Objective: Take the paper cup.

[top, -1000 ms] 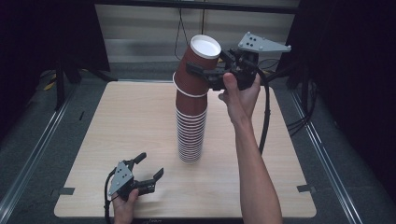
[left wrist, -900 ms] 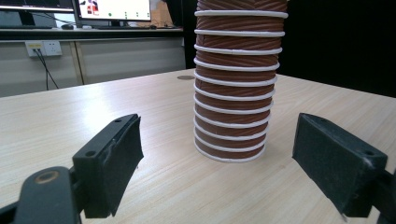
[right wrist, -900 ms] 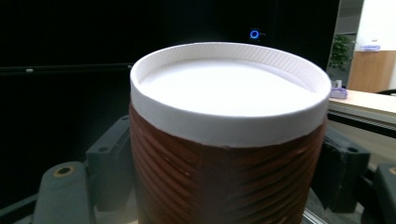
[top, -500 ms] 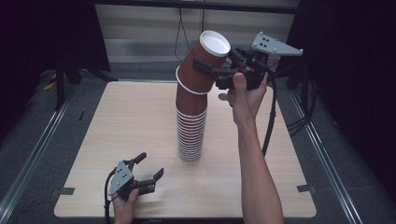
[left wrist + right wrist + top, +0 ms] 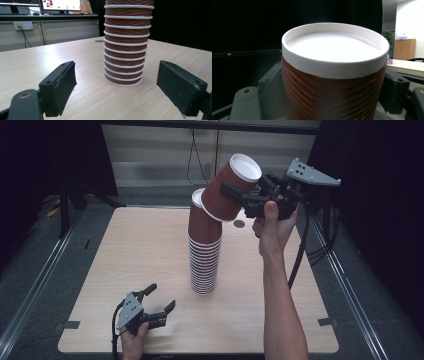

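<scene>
A tall stack of upside-down brown ribbed paper cups [image 5: 204,255] [image 5: 126,45] stands in the middle of the wooden table [image 5: 145,245]. My right gripper [image 5: 237,195] is shut on one brown cup [image 5: 232,187] [image 5: 332,82], held tilted and lifted up and to the right of the stack's top, its white base turned up and to the right. My left gripper [image 5: 159,301] [image 5: 125,85] rests open near the table's front left, pointing at the foot of the stack, with nothing between its black jaws.
A small round hole [image 5: 239,224] lies in the tabletop behind the stack. Metal rails [image 5: 45,270] run along both sides of the table. Black cables [image 5: 320,240] hang at the right. Desks and monitors [image 5: 60,5] stand beyond the far edge.
My right gripper has lifted the top cup off the stack, up and to the right, tilting it further. The left gripper has stayed where it was.
</scene>
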A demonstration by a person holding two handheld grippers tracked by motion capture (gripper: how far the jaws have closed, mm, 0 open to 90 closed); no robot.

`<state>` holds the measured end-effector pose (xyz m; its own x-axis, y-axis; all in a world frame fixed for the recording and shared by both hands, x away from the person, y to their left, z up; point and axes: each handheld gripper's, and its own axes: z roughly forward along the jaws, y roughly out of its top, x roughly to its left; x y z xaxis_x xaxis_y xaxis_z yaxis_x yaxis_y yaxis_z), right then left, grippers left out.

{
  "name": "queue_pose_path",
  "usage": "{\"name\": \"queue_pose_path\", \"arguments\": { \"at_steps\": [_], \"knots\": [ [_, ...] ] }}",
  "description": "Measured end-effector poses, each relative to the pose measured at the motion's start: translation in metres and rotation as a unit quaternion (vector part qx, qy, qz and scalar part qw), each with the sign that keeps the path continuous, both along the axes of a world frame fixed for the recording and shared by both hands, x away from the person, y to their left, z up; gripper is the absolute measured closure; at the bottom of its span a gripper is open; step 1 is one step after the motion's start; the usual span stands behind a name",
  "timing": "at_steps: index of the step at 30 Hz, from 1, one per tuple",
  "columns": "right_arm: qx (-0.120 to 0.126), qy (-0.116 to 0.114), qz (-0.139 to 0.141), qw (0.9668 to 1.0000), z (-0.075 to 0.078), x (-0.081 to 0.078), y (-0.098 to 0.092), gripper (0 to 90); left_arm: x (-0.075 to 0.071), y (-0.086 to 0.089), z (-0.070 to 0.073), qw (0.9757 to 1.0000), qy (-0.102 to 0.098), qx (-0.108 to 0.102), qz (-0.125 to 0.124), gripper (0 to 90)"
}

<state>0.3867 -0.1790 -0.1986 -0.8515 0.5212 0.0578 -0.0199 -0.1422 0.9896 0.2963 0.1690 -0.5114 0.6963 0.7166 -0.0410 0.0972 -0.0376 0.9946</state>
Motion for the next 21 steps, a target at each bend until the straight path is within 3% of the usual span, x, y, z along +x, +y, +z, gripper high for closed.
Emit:
{"name": "queue_pose_path", "arguments": {
  "at_steps": [17,21],
  "knots": [
    [0.008,-0.001,-0.031,0.9995,-0.005,-0.019,-0.039,21.1,0.000,0.000,0.000,1.0000,-0.001,0.003,0.003,15.5],
    [-0.003,0.008,-0.043,0.9990,-0.011,-0.021,-0.047,21.1,0.001,0.000,0.000,1.0000,0.002,0.001,0.000,15.5]
  ]
}}
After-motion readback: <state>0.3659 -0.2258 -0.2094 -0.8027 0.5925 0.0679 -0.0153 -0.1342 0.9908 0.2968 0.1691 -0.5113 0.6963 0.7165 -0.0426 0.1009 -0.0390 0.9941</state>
